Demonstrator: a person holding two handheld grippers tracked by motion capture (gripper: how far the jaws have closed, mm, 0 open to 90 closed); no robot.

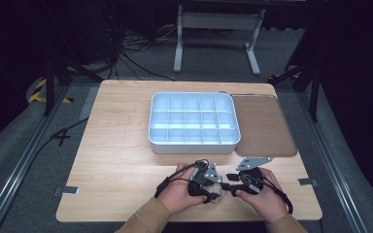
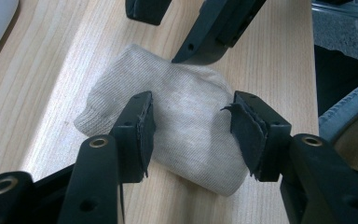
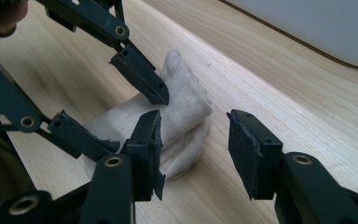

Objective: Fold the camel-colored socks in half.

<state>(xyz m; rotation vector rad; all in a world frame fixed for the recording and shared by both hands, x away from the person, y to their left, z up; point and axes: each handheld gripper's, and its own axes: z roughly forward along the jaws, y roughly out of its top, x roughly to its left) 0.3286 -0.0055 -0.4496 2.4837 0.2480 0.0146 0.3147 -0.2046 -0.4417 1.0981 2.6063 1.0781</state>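
High view shows both hands at the near edge of the counter [image 1: 126, 145], the left tongs [image 1: 212, 189] and right tongs [image 1: 229, 186] meeting over a small beige folded sock [image 2: 177, 126]; the sock lies flat on the wood, between the two, well short of the white divided tray [image 1: 193, 121]; left tongs stand released, pads apart above the cloth without pressing it; right tongs likewise gape, the sock off to one side of them; probably the bundle was set down here so each hand can take a fresh hold.

Beige ribbed sock [image 2: 182, 126], white divided tray [image 1: 193, 121], pale wood-grain table [image 1: 116, 145], black claws.
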